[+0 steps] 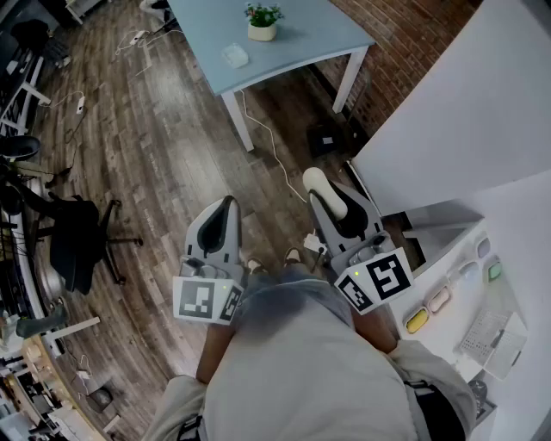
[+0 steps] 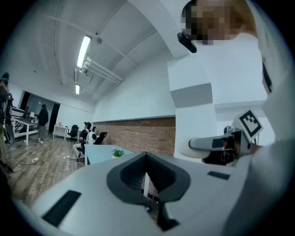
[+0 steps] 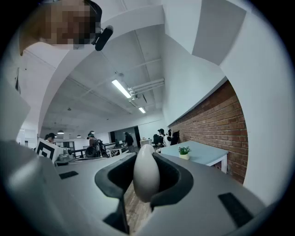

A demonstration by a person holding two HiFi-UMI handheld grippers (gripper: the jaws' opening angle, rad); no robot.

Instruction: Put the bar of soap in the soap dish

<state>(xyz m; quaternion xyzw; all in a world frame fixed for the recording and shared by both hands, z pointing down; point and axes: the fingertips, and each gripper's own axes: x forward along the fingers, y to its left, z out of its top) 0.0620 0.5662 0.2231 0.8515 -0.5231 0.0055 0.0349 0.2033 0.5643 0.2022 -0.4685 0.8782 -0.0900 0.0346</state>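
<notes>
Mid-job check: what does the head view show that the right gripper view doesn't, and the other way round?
Only the head view: the white counter at right with small coloured items on it, and an office chair on the floor. Only the right gripper view: ceiling lights and people far off. Both: the right gripper closed on the soap bar, and the blue table with its plant.

One left gripper (image 1: 227, 205), one right gripper (image 1: 331, 195), one bar of soap (image 1: 316, 181), one blue table (image 1: 301, 39), one potted plant (image 1: 263, 21), one office chair (image 1: 73, 237).
</notes>
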